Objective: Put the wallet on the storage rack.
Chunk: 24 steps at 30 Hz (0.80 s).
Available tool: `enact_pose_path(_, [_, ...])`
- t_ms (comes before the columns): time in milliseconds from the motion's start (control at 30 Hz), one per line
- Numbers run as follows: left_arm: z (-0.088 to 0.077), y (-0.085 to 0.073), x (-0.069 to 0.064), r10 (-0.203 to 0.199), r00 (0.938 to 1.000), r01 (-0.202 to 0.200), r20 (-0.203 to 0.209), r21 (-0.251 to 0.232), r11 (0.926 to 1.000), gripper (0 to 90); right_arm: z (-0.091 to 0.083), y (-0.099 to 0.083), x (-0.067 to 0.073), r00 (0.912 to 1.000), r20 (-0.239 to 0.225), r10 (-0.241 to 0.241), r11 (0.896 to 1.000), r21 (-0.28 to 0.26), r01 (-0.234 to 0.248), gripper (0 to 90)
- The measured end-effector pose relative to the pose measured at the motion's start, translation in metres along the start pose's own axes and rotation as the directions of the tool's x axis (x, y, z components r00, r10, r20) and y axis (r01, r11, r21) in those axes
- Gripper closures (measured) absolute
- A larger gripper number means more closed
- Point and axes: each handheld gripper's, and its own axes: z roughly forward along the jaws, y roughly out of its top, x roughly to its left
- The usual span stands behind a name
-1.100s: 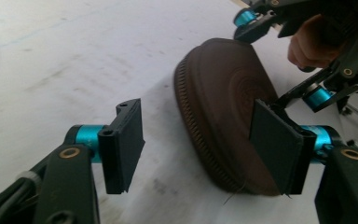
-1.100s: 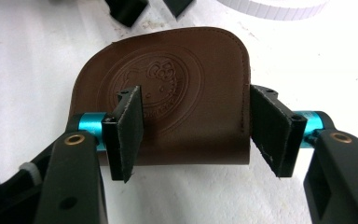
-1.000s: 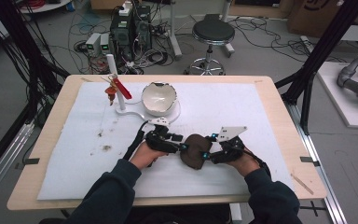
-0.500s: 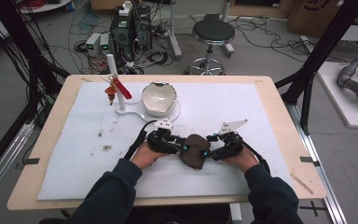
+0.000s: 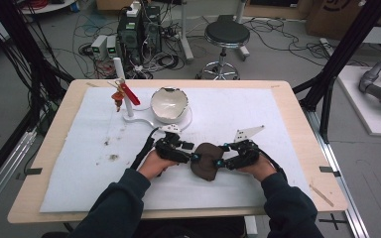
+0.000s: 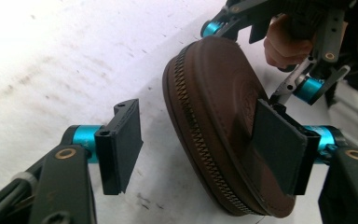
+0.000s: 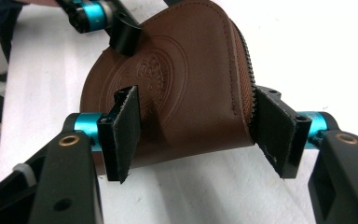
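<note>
Down in the lower middle of the high view, a brown leather pouch (image 5: 206, 160) lay on the white sheet (image 5: 278, 119) covering the table (image 5: 287, 91), with a gripper at each side of it. The left gripper (image 5: 192, 157) came at it from the left of the frame, the right gripper (image 5: 220, 162) from the right, each held in a hand with a dark sleeve behind it.

In the left gripper view, the pouch (image 6: 223, 126) sat tilted in the right half of the frame, its zipper edge turned toward the camera. The left gripper (image 6: 200, 151) had just been opening: one jaw rested against the flat leather face at the right, while the other stood clear of the zipper edge, with white sheet visible in the gap. So the pouch was between the jaws but not pinched.

In the right gripper view, the pouch (image 7: 177, 88) filled the centre, its embossed face upward and the zipper along the right edge. The right gripper (image 7: 198, 137) had just been closing, and its jaws pressed on both sides of the pouch's near end, clenched on it.

Toward the upper left of the high view, well apart from the hands, a white bowl (image 5: 168, 105) stood beside a white stand (image 5: 124, 94) carrying something red.
</note>
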Motion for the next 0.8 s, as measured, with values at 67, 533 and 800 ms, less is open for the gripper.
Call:
enact_pose_path(67, [0.0,0.0,0.0,-0.008,0.9999,0.008,0.014,0.0,1.0,31.2,-0.001,0.001,0.003,0.9992,0.009,-0.038,0.999,-0.008,0.038,36.3])
enact_pose_path(533, [-0.022,0.01,-0.008,0.071,0.9949,-0.059,0.071,-0.155,0.9861,73.5,-0.014,0.0,-0.004,0.9984,0.003,0.056,0.993,-0.101,-0.055,30.7])
enact_pose_path(800, [-0.063,0.014,0.002,0.093,0.9929,-0.107,-0.074,-0.227,0.968,74.6,-0.033,-0.005,-0.013,0.988,0.102,0.116,0.983,-0.154,-0.099,30.4])
